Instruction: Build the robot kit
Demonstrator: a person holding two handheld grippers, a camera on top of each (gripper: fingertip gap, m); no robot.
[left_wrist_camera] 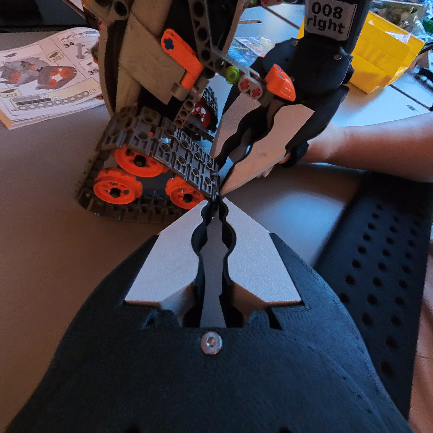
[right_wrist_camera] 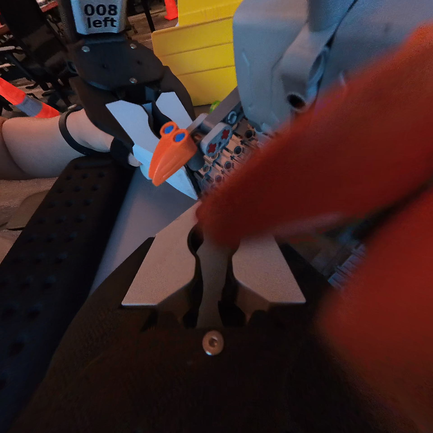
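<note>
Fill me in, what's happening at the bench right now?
A person holds both grippers against a tracked brick-built vehicle on the table. The left gripper and right gripper meet tip to tip at the corner of its grey track, both nearly shut. Whether either actually grips the track is unclear. An instruction booklet lies behind.
</note>
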